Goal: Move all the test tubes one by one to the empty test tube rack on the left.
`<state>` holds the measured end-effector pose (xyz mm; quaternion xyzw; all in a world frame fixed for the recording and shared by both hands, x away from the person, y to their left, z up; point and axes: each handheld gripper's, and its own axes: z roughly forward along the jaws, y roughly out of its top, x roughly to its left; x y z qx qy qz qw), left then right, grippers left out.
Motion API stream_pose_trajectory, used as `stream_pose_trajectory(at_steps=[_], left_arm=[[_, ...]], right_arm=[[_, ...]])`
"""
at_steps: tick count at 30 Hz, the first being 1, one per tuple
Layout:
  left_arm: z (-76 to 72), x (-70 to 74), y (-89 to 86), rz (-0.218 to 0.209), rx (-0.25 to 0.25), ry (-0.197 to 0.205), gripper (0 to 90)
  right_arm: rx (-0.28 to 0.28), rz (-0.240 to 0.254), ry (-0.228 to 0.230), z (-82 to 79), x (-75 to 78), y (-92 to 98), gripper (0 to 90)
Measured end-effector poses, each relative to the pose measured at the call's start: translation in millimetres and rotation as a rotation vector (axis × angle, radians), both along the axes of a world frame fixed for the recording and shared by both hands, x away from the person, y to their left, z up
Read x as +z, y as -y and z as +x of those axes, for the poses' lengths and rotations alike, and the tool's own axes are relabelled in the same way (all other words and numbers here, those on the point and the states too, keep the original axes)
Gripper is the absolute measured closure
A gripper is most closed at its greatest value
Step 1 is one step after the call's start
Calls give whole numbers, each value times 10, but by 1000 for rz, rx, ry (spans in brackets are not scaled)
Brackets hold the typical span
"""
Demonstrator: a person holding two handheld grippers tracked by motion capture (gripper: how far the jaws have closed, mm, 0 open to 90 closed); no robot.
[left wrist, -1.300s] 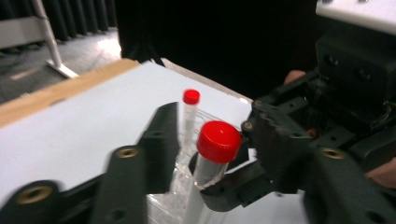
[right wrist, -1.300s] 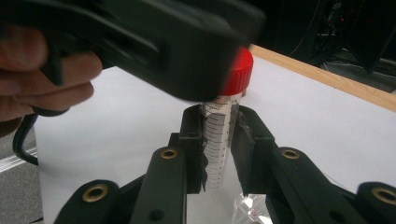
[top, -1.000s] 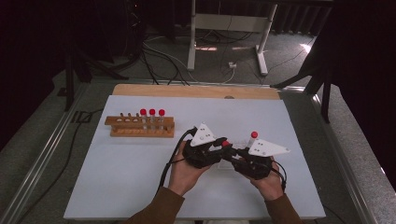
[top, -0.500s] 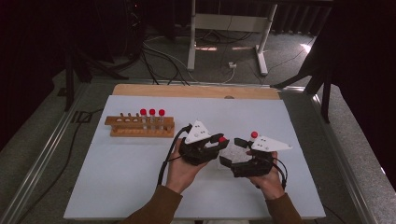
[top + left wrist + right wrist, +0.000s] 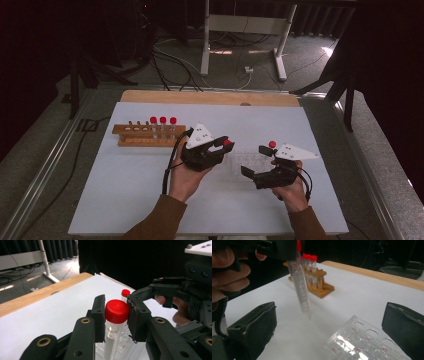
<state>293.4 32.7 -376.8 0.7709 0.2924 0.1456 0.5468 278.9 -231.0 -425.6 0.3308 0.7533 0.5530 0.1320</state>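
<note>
Left gripper (image 5: 116,315) clamped on a red-capped tube (image 5: 115,325) — held upright, up off the white table (image 5: 125,190), just above the clear well plate (image 5: 362,342). Right gripper (image 5: 255,161) just opened, jaws wide apart — nothing between them. Wooden rack (image 5: 145,135) with three more tubes well off to the left.
</note>
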Motion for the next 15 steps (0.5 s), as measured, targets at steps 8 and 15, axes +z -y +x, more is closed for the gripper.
stream_pose_trajectory(at_steps=[8,15], left_arm=[[62,21,-141,2,43,12,707],[117,42,-291,-5,88,24,707]], right_arm=[[-16,2,6,3,9,37,0],[-21,4,8,5,12,61,0]])
